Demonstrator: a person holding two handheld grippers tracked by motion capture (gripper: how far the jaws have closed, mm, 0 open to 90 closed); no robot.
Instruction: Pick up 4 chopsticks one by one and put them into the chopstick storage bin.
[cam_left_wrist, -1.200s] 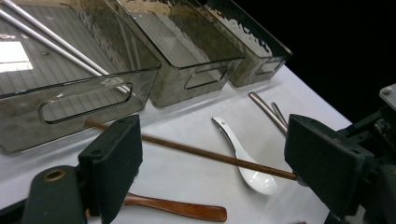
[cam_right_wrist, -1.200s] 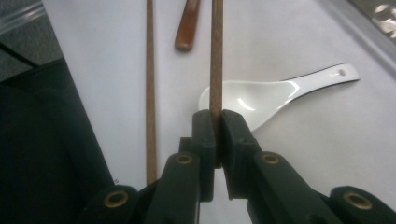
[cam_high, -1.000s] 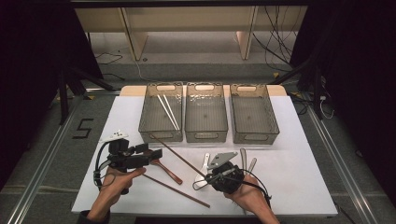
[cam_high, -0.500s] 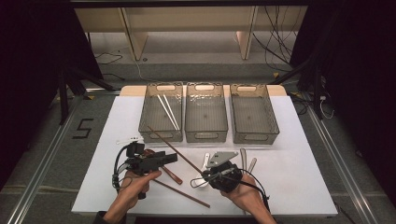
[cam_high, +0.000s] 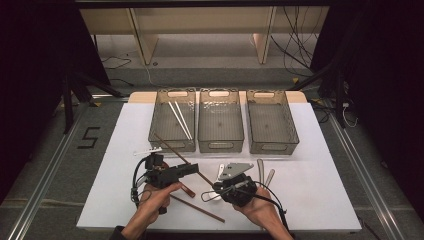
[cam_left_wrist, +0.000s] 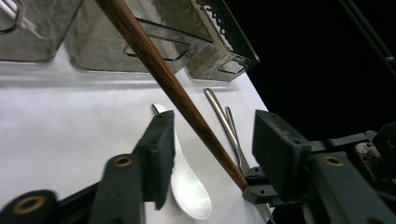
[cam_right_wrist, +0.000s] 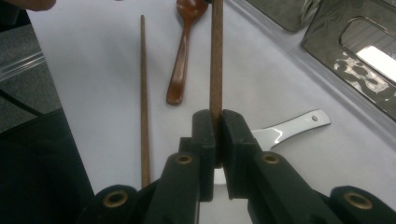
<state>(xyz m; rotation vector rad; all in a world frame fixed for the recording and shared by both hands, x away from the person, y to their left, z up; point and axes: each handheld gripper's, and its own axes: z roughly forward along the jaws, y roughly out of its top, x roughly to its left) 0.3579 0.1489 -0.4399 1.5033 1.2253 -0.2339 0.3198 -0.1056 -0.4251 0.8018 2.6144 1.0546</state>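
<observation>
Nearest the person, the right gripper (cam_right_wrist: 216, 135) is clenched on the lower end of a brown chopstick (cam_high: 181, 159), which slants up and away toward the left tray (cam_high: 171, 142). The left gripper (cam_left_wrist: 212, 140) has its jaws on either side of the same stick further along; they have just been closing, but a gap shows on both sides, so it grips nothing yet. On the white table (cam_high: 320, 190) below lie a second brown chopstick (cam_right_wrist: 144, 98), a wooden spoon (cam_right_wrist: 181, 60), a white ceramic spoon (cam_left_wrist: 187, 182) and metal cutlery (cam_left_wrist: 224, 126). Beyond stand three clear trays; the left one holds white chopsticks (cam_high: 180, 119).

To do the handover well, I judge the left jaws should finish closing squarely on the stick, centred on the pads, before the right releases, which should hold firm meanwhile.
</observation>
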